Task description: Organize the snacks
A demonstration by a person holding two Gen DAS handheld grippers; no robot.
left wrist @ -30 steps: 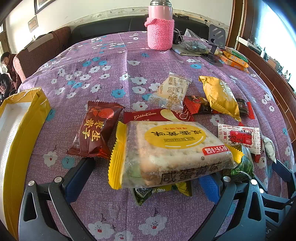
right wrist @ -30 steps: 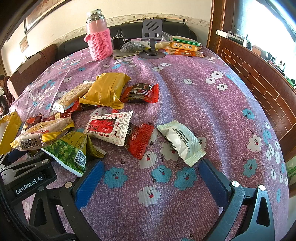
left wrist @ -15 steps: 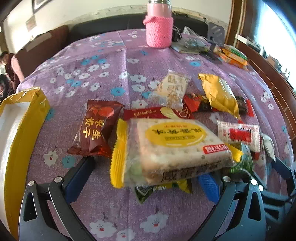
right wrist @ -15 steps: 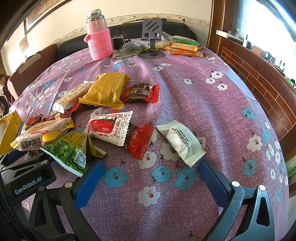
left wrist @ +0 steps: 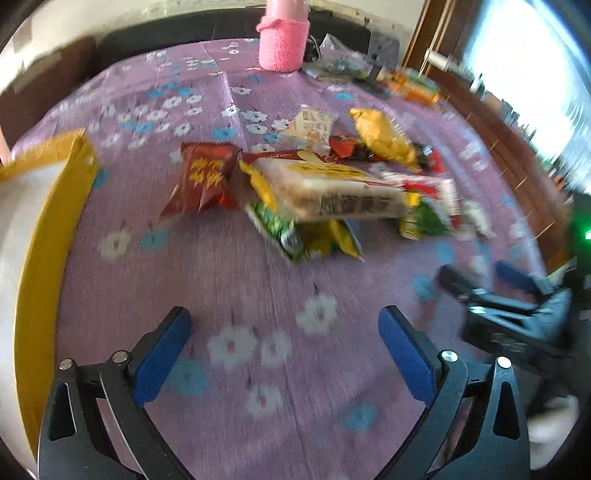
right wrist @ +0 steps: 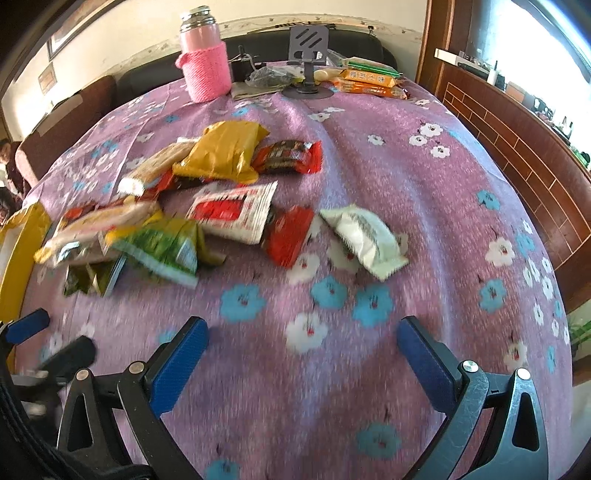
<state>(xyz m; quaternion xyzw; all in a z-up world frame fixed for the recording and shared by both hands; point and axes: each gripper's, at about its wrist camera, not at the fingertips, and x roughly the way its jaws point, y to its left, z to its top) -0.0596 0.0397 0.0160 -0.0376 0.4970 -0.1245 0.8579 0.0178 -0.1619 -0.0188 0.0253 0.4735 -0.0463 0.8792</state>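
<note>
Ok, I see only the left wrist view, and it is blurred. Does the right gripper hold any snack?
Observer: No. The right gripper is open, only tablecloth between its fingers.
Operator: Is any snack at the right edge of the pile?
Observer: Yes, a white packet, right beside a red packet.
Operator: My view cuts the pink flask's top. Is it closed?
Observer: Yes, a steel cap sits on the pink flask.

Bright daylight from a blown-out window [left wrist: 535,74] at upper right, heavy motion blur in the left wrist view, milder in the right, fisheye bending and dark vignette at edges.
</note>
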